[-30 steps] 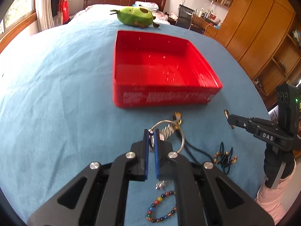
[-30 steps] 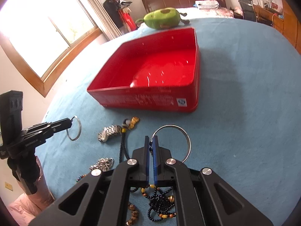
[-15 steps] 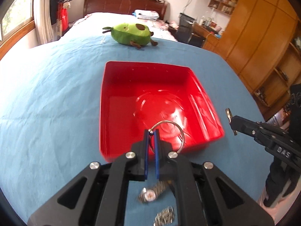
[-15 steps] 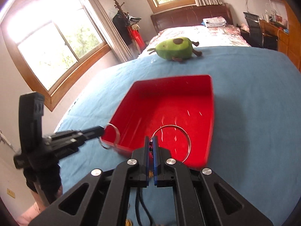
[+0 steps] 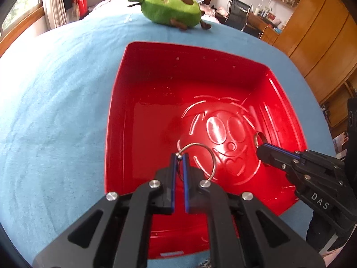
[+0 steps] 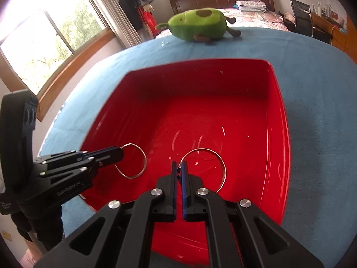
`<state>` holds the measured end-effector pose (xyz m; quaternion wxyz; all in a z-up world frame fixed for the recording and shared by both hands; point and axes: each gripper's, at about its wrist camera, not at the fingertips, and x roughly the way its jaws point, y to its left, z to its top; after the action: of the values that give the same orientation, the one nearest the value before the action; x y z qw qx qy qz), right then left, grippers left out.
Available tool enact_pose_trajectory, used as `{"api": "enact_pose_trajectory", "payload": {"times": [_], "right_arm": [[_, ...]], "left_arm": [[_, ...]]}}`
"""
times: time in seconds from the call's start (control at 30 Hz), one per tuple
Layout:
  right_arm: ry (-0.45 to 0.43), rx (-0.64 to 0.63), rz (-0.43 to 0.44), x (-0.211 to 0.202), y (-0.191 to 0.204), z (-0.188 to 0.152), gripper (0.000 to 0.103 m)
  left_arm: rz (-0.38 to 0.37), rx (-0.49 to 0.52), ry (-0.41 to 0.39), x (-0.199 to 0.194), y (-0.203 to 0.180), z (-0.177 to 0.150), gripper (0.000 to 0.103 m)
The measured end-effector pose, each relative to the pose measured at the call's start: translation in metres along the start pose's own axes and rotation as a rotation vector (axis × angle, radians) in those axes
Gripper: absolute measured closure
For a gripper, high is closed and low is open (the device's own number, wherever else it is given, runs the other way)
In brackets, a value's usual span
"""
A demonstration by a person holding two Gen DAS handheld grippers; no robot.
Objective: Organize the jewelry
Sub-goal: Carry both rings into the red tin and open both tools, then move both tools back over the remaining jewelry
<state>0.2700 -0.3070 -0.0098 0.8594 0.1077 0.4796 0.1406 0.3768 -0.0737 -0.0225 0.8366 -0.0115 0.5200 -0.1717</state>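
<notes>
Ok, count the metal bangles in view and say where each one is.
2. One bangle is pinched in the left gripper, the other bangle in the right gripper; both hang over the red tray. Others may lie out of view.

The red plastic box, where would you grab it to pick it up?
Probably by the thin upright wall of the red plastic box, on the bare right side. Come down from above so one finger slips inside and one outside. The walls stand straight and open-topped, and both grippers, each holding a silver ring, crowd the near edge.
</notes>
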Motion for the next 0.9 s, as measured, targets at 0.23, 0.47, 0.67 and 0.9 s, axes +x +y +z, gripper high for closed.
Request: {"api": "enact_pose_trajectory", "payload": {"times": [0.23,0.47,0.67,0.9], "right_arm": [[-0.004,-0.004,0.005,0.001,0.0,0.0,0.094],[-0.022,0.016,0.03,-0.01,-0.003,0.001,0.093],[-0.079,0.023,0.028,-0.038,-0.003,0.001,0.09],[-0.167,0.012,-0.019,-0.081,0.002,-0.011,0.057]], "left_arm": [[-0.001,0.008,-0.001,0.001,-0.002,0.0,0.095],[-0.021,0.008,-0.029,-0.018,-0.001,-0.004,0.088],[-0.006,0.031,-0.109,-0.054,-0.01,-0.01,0.048],[-0.012,0.072,-0.25,-0.108,-0.026,-0.032,0.012]]}}
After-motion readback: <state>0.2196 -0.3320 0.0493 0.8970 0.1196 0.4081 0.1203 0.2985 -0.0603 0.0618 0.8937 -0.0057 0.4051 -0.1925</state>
